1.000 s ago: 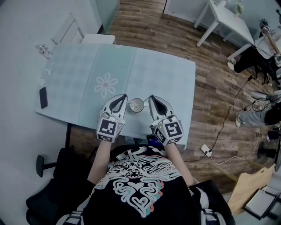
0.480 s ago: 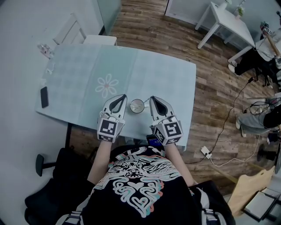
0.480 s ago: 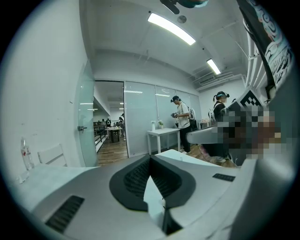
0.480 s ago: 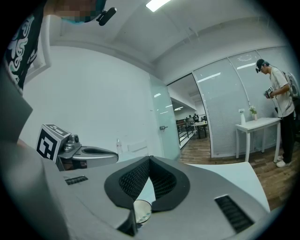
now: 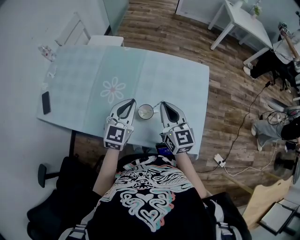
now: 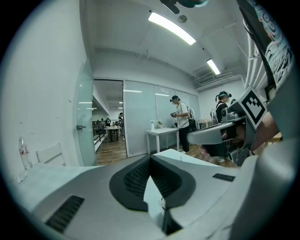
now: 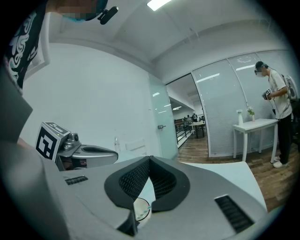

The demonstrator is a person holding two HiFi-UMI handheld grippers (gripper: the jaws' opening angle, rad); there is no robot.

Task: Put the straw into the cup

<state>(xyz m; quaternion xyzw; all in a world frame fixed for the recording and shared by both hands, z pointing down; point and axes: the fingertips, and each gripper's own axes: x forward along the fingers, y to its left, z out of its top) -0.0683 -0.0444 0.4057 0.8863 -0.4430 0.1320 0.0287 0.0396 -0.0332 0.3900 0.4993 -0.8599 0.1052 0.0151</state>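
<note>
Cup (image 5: pixel 146 111) on bench (image 5: pixel 178 79), left hand-held gripper (image 5: pixel 133 101) at its 9 o'clock, right hand-held gripper (image 5: pixel 162 103) at 3, both closed on nothing. Straw (image 7: pixel 144 212) seemingly at cup rim; I judge it light, crushable: pinch gently mid-length.

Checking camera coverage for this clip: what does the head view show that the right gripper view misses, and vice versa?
Head view only: the phone at the left edge of the table and the flower print on it. Right gripper view only: the ceiling light, and a close look at the right gripper, jaws shut tip to tip. Both: the cup, the left gripper and the table.
</note>
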